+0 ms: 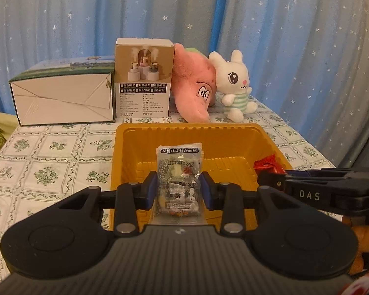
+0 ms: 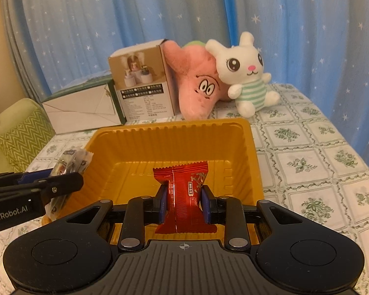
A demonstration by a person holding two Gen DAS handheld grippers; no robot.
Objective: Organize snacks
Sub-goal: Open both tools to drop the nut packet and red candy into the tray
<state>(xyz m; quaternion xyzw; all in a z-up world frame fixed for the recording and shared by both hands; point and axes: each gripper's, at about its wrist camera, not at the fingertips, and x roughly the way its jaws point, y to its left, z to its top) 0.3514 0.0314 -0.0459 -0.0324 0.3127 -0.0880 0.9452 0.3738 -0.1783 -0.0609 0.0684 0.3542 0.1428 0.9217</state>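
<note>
My left gripper is shut on a clear snack packet with dark print, held upright over the yellow plastic tray. My right gripper is shut on a red snack packet, held over the same tray. The red packet shows at the tray's right side in the left wrist view. The clear packet and the left gripper show at the tray's left edge in the right wrist view. The tray floor that shows is bare.
The tray sits on a table with a green floral cloth. Behind it stand a white and green box, a humidifier box, a pink plush and a white rabbit plush. Blue starry curtains hang behind.
</note>
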